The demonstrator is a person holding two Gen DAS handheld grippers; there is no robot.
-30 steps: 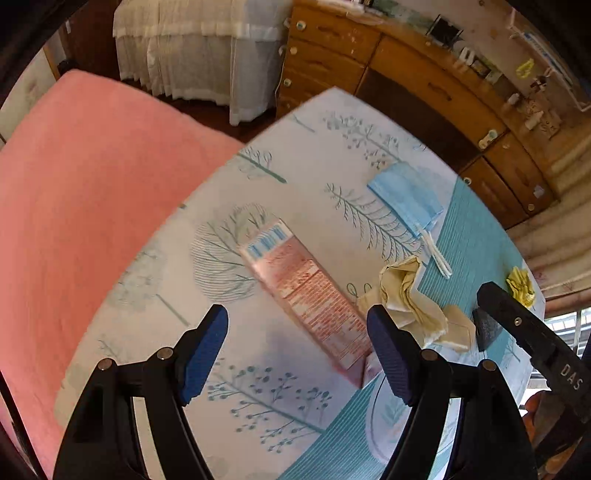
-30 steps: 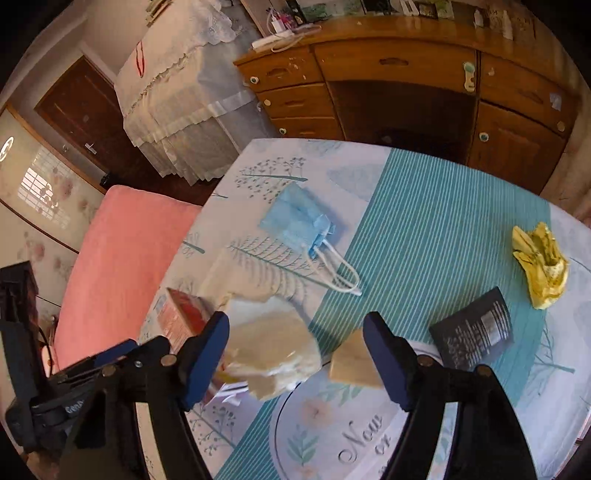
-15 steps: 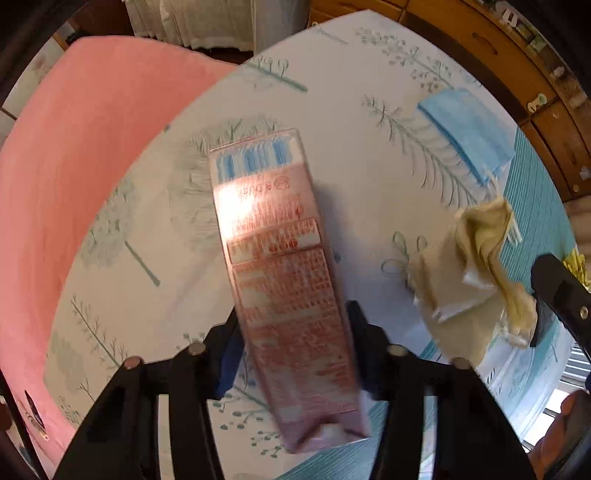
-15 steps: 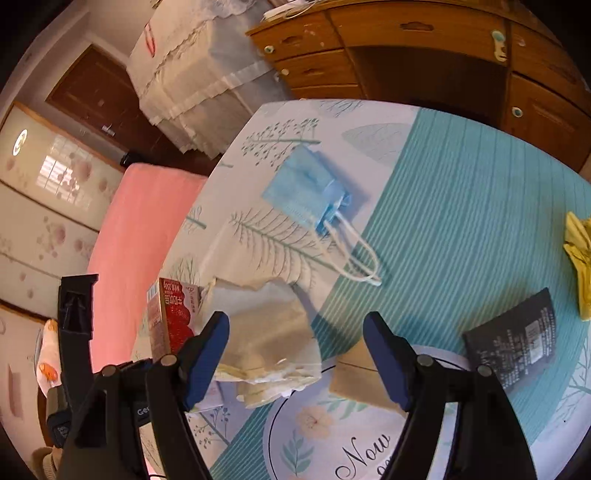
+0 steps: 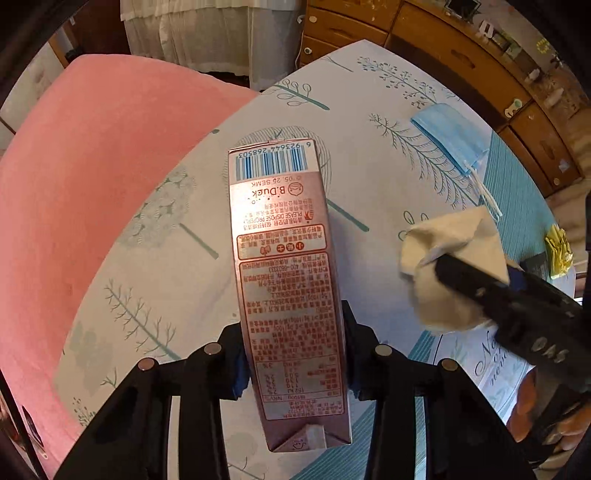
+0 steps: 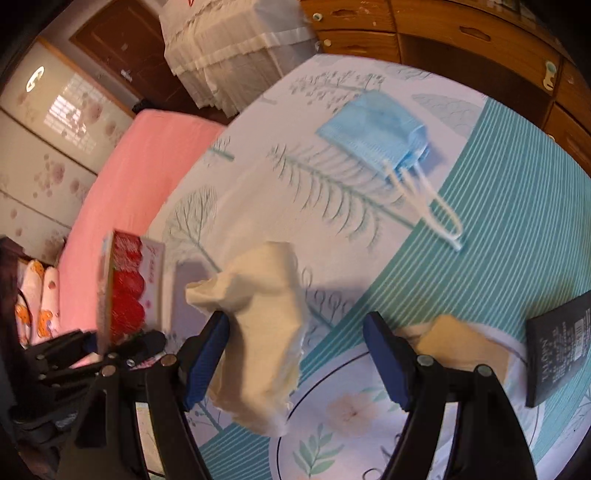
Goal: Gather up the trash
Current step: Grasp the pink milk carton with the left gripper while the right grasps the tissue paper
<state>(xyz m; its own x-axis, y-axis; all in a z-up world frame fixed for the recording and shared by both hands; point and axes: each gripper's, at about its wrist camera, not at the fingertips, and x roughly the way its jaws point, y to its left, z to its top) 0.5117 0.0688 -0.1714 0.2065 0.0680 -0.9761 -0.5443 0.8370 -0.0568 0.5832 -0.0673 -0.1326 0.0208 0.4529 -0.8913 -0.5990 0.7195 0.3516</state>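
Note:
A pink drink carton (image 5: 284,277) with a barcode at its far end stands between the pads of my left gripper (image 5: 293,354), which is shut on its sides. In the right wrist view the carton (image 6: 125,288) shows at the left, held over the tablecloth. A crumpled cream tissue (image 6: 266,306) lies on the table between the fingers of my right gripper (image 6: 295,332), which is open; the tissue sits against the left finger. In the left wrist view one right finger (image 5: 480,280) reaches over that tissue (image 5: 454,236).
On the patterned tablecloth (image 6: 498,206) lie a blue face mask (image 6: 373,129), a tan paper scrap (image 6: 461,343), a black packet (image 6: 557,347) and a yellow wrapper (image 5: 559,251). A pink cushion (image 5: 92,184) borders the table's left. A wooden dresser (image 6: 443,33) stands behind.
My left gripper came down over the carton, shut on it and raised it off the cloth. My right gripper sank toward the cream tissue, which now sits between its fingers.

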